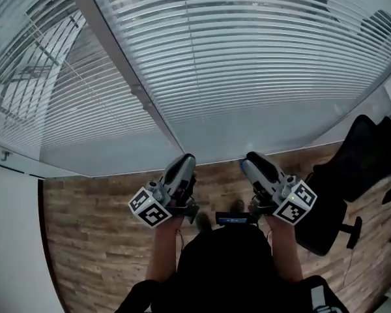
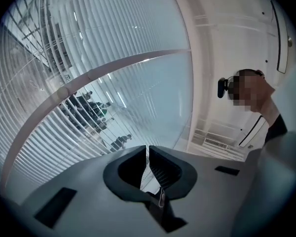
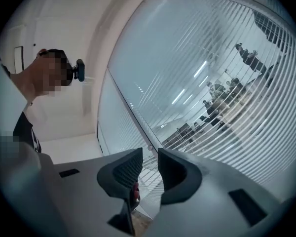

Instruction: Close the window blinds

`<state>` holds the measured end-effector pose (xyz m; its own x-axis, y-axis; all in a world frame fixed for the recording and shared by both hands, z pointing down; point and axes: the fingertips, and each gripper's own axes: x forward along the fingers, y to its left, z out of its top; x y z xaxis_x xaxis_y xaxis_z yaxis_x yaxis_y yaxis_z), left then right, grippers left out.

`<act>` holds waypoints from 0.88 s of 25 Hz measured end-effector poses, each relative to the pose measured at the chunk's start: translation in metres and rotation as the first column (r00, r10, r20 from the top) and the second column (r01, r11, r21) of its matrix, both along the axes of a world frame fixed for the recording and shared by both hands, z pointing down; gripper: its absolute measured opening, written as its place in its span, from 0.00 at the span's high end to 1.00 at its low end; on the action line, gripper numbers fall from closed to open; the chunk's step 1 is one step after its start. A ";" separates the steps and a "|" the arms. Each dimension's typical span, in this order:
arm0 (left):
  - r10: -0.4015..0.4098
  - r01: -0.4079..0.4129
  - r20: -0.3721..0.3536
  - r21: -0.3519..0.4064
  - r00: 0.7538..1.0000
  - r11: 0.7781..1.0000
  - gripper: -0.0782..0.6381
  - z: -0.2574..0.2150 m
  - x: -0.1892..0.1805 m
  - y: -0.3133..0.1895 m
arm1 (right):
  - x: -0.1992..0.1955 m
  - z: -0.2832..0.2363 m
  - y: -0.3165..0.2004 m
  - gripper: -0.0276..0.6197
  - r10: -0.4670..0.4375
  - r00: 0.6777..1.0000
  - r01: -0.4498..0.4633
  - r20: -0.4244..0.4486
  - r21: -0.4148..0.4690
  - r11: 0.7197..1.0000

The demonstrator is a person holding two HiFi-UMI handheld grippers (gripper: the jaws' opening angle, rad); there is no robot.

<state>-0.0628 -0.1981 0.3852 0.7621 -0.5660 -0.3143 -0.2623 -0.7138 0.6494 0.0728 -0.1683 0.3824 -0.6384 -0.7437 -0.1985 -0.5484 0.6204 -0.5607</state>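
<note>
White blinds point(image 1: 247, 64) aren't closed yet; below them, left gripper point(image 1: 186, 160) is pinched together, empty, and right gripper point(image 1: 251, 158) is slightly apart, also empty.

Office: glass-wall blinds point(image 1: 247, 51), swivel chair point(image 1: 360, 165)

The person is wearing a black top point(image 1: 229, 266) with short sleeves, and a small black camera point(image 3: 79, 69) is sitting at the head. The left gripper point(image 1: 186, 160) and the right gripper point(image 1: 250, 159) are both showing smooth grey shells and dark jaws with ribbed inner faces. Each is bearing a cube printed with black-and-white square markers: the left cube point(image 1: 150, 207) and the right cube point(image 1: 298, 203). A small red part point(image 3: 134, 191) is showing deep between the right one's jaws.
</note>
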 end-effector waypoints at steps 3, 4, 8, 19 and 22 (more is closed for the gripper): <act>-0.043 0.043 0.024 0.015 0.999 0.999 0.88 -0.010 0.016 -0.014 | 0.019 -0.007 -0.021 0.80 -0.040 0.999 0.039 0.035 0.031 0.999; -0.058 0.057 0.030 0.019 0.998 0.998 0.88 -0.014 0.020 -0.018 | 0.025 -0.010 -0.028 0.80 -0.055 0.997 0.054 0.049 0.036 0.998; -0.098 0.097 0.040 0.020 0.994 0.995 0.78 -0.022 0.032 -0.030 | 0.042 -0.012 -0.052 0.80 -0.091 0.992 0.089 0.084 0.034 0.995; -0.349 0.355 0.079 -0.087 0.934 0.931 0.70 0.007 -0.008 -0.063 | 0.060 -0.013 -0.060 0.80 -0.117 0.993 0.119 -0.027 0.091 0.989; -0.380 0.386 0.073 -0.114 0.922 0.915 0.70 0.016 -0.026 -0.078 | 0.061 -0.016 -0.066 0.80 -0.090 0.994 0.097 -0.066 0.108 0.989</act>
